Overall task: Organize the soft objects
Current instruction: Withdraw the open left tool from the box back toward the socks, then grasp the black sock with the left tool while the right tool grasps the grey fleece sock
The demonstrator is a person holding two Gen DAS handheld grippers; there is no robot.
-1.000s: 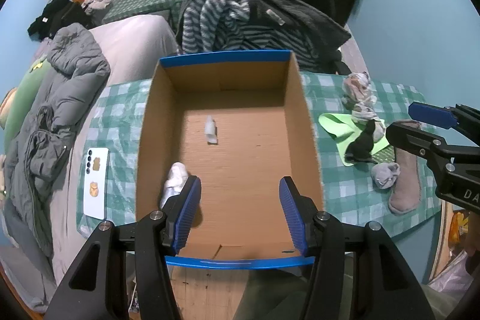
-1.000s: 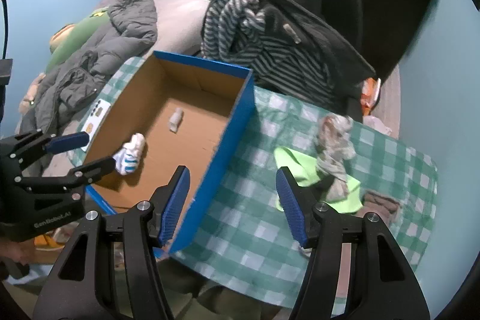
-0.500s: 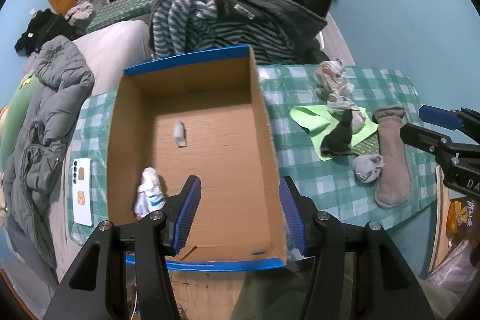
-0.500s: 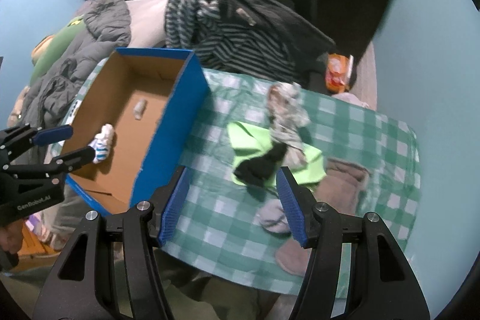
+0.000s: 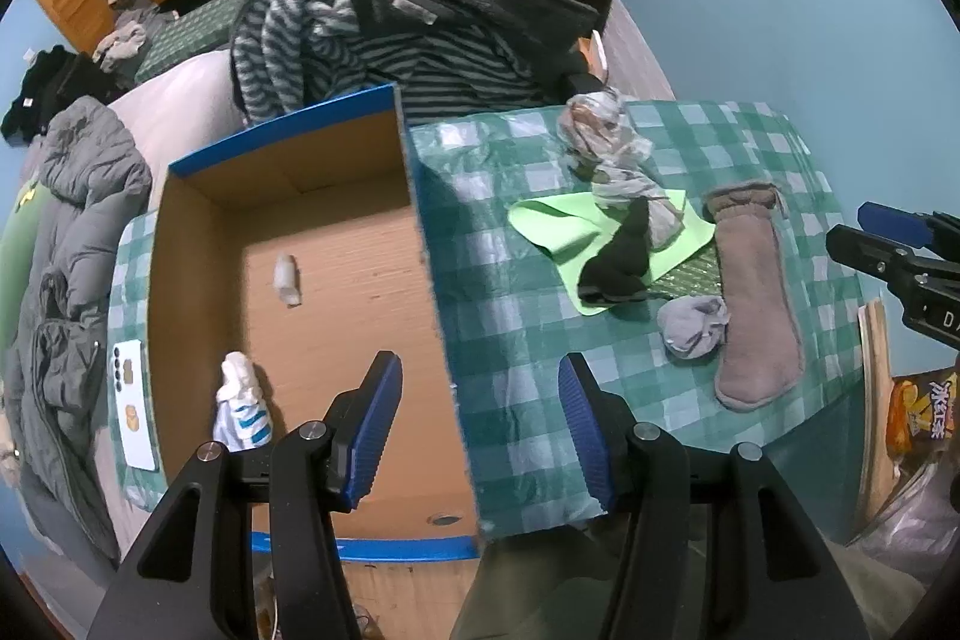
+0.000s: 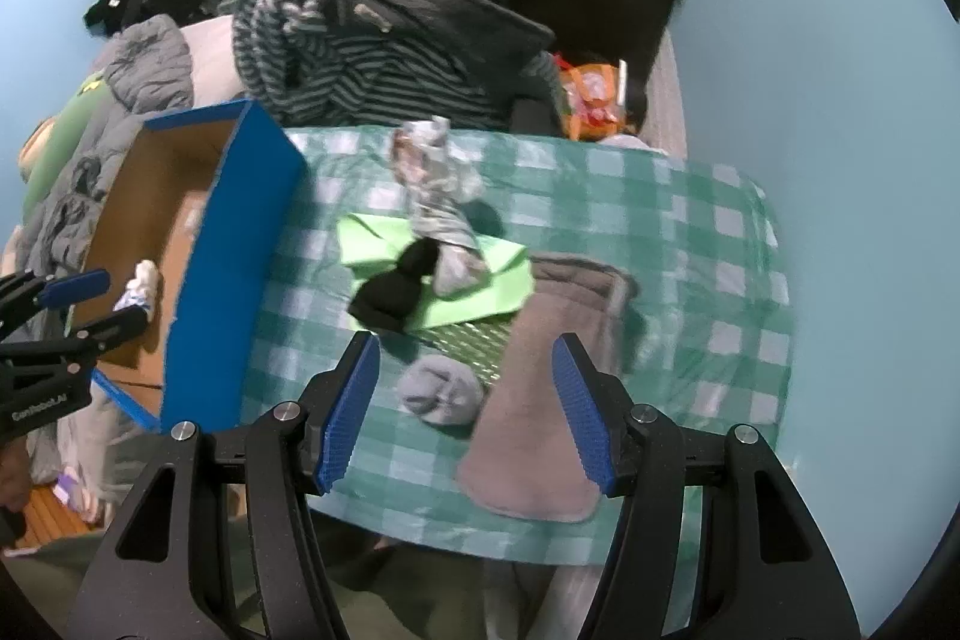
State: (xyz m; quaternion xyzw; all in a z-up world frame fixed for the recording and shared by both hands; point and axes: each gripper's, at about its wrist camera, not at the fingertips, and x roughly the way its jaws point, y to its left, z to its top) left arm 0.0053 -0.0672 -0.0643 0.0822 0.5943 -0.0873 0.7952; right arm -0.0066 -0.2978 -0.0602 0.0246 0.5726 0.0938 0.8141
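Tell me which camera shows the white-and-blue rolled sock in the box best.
The left wrist view: the white-and-blue sock lies whole on the box floor, stripes visible. The right wrist view shows it small, blurred, partly behind the left claw.

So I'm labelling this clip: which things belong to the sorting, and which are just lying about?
Job:
cardboard box
white-blue sock
black sock
grey sock ball
brown sock
patterned cloth
green cloth

Lying about:
phone
striped clothes on chair
grey jacket
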